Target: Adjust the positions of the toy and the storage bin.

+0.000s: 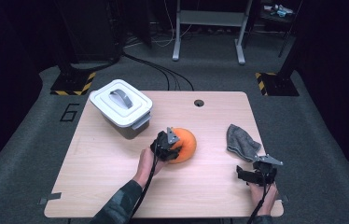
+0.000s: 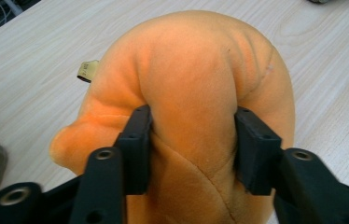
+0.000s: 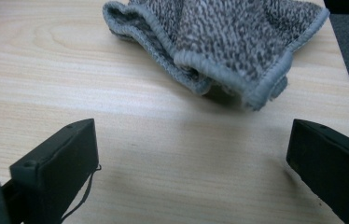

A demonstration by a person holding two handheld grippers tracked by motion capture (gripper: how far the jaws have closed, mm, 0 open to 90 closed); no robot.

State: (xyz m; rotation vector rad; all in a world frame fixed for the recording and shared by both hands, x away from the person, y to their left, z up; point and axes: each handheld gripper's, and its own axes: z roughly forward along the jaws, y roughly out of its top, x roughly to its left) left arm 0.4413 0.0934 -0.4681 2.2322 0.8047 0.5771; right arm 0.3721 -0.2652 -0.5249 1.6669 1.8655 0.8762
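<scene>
The left gripper (image 2: pixel 189 140) has its jaws pinched into the soft flank of the orange plush toy (image 1: pixel 183 143), which sits on the desk (image 1: pixel 102 163) just in front and to the right of the lidded white container (image 1: pixel 120 107); biting a fold of stuffing probably gives a hold firm enough to lift it. The right gripper (image 3: pixel 189 158) rests with jaws spread wide and empty, well to the right of the container near the crumpled grey cloth (image 3: pixel 228 42), seemingly waiting its turn.
</scene>
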